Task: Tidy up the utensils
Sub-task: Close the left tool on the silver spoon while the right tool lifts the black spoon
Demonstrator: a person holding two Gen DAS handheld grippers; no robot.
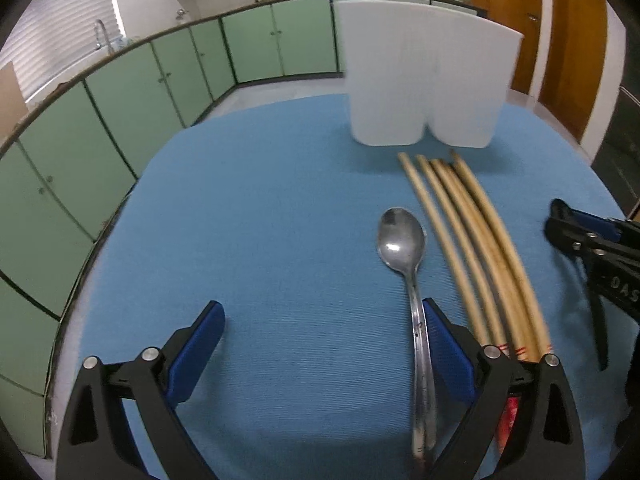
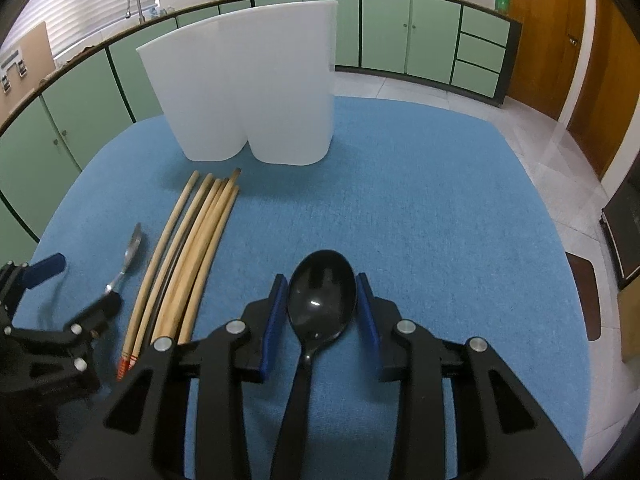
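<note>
So the blue-covered surface (image 2: 420, 200) has everything laid out in front of a white two-compartment holder (image 2: 248, 80), which stands upright toward the far edge. Nothing shows above its rim from either camera, and I can't see down into it.

Right gripper (image 2: 322, 312): its blue-padded fingers (image 2: 274, 320) sit on either side of the bowl of a black plastic spoon (image 2: 322, 296), with the handle running back under the gripper toward the camera. The left pad looks like it's right against the bowl's edge, while the right pad seems to have a sliver of gap, so I can't tell for sure whether it's actually clamped. The spoon lies flat on the cloth.

Left gripper (image 1: 320, 344): fingers are clearly spread wide apart, nothing pinched. A metal spoon (image 1: 402, 244) lies bowl-up on the cloth, its handle running right alongside the inner face of the right-hand finger (image 1: 448, 356); the other finger is well away from it.

Just beside the metal spoon is a bundle of wooden chopsticks (image 1: 472, 232), lying side by side, narrow tips pointing at the holder and stopping just short of its base. Their thick ends have red bands. The chopsticks sit between the two spoons.

Green cabinets (image 2: 400, 32) run around the room behind.
</note>
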